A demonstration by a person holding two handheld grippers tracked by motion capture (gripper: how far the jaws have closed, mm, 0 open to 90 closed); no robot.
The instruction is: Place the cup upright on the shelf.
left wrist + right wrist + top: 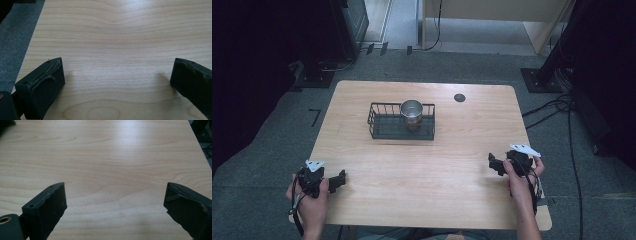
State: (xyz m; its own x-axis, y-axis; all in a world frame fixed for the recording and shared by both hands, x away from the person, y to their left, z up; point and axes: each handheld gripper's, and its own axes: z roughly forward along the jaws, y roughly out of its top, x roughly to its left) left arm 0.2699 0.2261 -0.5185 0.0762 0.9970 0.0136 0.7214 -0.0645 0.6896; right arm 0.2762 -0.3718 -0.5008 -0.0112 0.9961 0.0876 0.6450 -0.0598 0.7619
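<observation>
Two grippers rest low at the near edge of the table (362, 100), both empty; left to right follows.

Left gripper (343, 179): held in the person's left hand (309, 200) at the near left corner; jaws stand wide apart, nothing but bare wood between them in the left gripper view (117, 75); the fingers (42, 82) point inward across the table, which reads as a parked pose, out of the way.

Basket (402, 121): black wire, well ahead of both sets of fingers and between them, nearer the far edge; a metal cup (411, 111) stands upright inside it, toward its right end; judged to be the thing the work concerns, sitting in the basket so it stays put and can be reached from above.

Right gripper (492, 164): in the person's right hand (519, 180) at the near right; jaws well apart, holding nothing, only wood grain between them in the right gripper view (115, 197); its fingers (47, 207) likewise aim inward, well apart from the cup.

A small dark disc (459, 97) lies beyond the right fingers near the far edge; purpose unclear.
</observation>
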